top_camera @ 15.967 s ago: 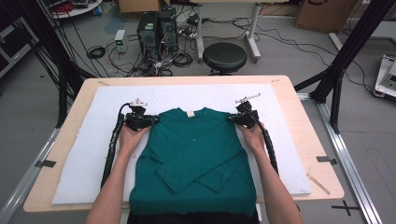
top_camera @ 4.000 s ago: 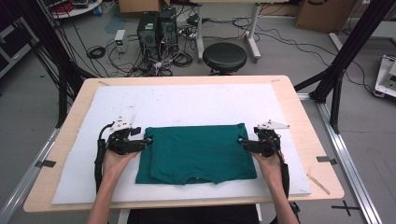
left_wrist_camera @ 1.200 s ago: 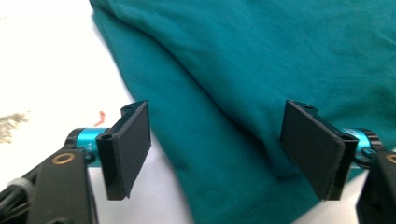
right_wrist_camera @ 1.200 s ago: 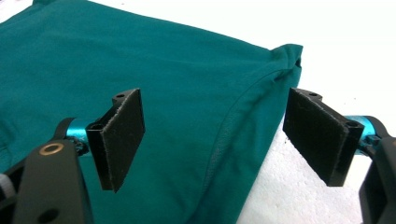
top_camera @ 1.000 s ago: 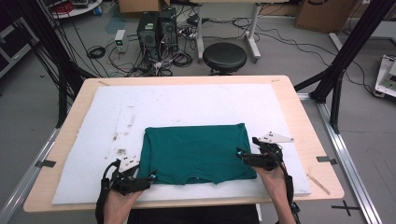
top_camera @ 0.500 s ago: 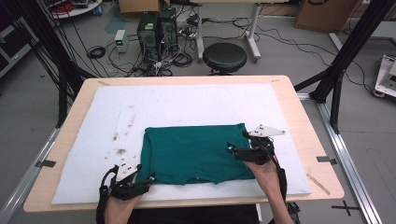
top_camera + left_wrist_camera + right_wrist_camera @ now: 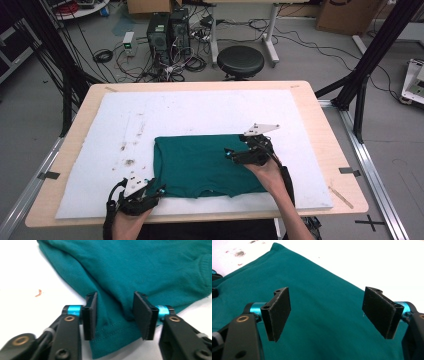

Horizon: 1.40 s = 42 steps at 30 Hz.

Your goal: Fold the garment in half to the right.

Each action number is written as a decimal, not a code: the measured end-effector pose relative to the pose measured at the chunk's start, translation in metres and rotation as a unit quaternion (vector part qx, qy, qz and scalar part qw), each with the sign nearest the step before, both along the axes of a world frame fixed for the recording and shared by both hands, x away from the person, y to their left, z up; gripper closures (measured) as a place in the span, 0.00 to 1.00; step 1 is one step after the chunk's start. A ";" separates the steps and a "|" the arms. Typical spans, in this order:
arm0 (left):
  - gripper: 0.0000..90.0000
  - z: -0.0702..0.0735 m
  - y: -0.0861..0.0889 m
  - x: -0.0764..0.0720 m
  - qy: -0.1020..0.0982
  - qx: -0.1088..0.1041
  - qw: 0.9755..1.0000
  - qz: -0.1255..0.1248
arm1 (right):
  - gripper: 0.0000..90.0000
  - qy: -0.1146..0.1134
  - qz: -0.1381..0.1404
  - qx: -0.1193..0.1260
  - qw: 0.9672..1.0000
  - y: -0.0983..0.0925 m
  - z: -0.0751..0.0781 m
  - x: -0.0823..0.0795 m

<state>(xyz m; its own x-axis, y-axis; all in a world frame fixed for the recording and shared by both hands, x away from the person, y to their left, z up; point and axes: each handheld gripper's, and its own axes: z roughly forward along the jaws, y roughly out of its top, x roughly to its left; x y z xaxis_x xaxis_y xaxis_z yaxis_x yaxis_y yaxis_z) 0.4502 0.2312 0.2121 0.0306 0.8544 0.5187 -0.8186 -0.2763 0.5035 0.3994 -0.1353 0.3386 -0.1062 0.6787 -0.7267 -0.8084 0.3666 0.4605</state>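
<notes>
High view: folded teal shirt (image 7: 207, 165) lying flat on the white mat (image 7: 200, 112), toward the near edge of the desk (image 7: 320, 125) and roughly centred between its left and right edges. Left tongs (image 7: 159, 192) parked low at the shirt's near-left corner, probably to pick that corner up for another fold. Right tongs (image 7: 228, 153) hovering over the shirt's right half, pointed left across it, likely hunting for a spot to grab. Left gripper view: left tongs (image 7: 115, 315) straddling the hemmed corner of the shirt (image 7: 140, 270), jaws just been closing, cloth bunched up between them but pads not clearly pinching yet, so not a grip so far. Right gripper view: right tongs (image 7: 332, 312) spread wide, nothing between the pads, just teal shirt (image 7: 322, 305) below and clear of them.
</notes>
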 end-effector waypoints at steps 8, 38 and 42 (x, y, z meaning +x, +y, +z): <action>0.75 0.000 0.001 0.001 -0.003 0.007 1.000 -0.006 | 0.26 0.029 0.008 -0.013 0.999 0.025 0.015 0.000; 0.92 0.001 0.002 0.002 -0.003 0.025 1.000 -0.012 | 0.28 0.099 -0.020 -0.079 0.992 0.155 0.071 0.006; 0.92 0.000 0.002 0.002 -0.005 0.023 1.000 -0.012 | 0.29 0.107 -0.026 -0.086 0.990 0.170 0.076 0.011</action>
<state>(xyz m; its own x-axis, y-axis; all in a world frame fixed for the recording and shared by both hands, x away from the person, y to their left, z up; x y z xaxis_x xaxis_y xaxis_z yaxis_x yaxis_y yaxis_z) 0.4525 0.2327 0.2125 0.0460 0.8287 0.5578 -0.8299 -0.2790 0.4831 0.4100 0.0343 0.4150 -0.2394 0.5551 -0.7965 -0.6769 0.4927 0.5468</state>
